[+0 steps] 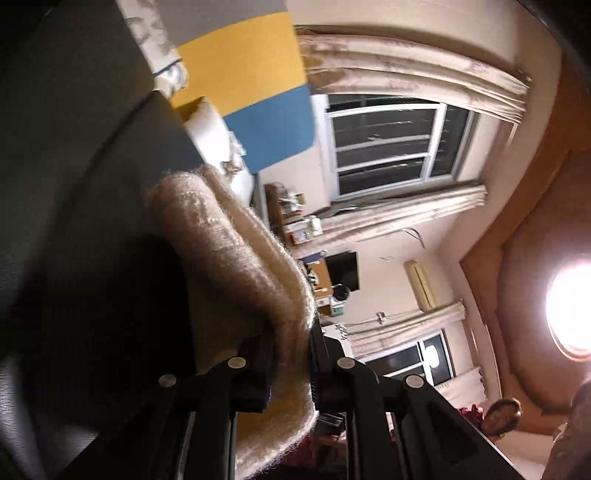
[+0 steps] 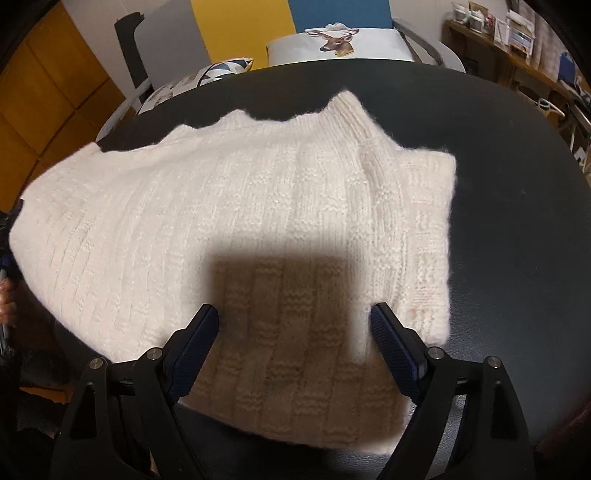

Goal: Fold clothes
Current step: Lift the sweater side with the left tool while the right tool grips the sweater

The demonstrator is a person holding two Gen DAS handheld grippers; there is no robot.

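Note:
A cream knitted sweater (image 2: pixel 258 206) lies spread on a dark round table (image 2: pixel 517 221), its collar toward the far side and one part folded over at the right. My right gripper (image 2: pixel 293 317) hovers open above the sweater's near edge and casts a square shadow on the knit. In the left wrist view my left gripper (image 1: pixel 291 354) is shut on a thick fold of the sweater (image 1: pixel 236 258), which bulges up beyond the fingers. That view is tilted on its side. At the far left edge of the right wrist view the sweater's left edge is lifted beside a hand (image 2: pixel 5 299).
Cushions (image 2: pixel 332 40) and a chair back stand behind the table. A shelf with small items (image 2: pixel 509 33) is at the back right. Windows with curtains (image 1: pixel 388 140) and a bright ceiling lamp (image 1: pixel 569 306) fill the left wrist view.

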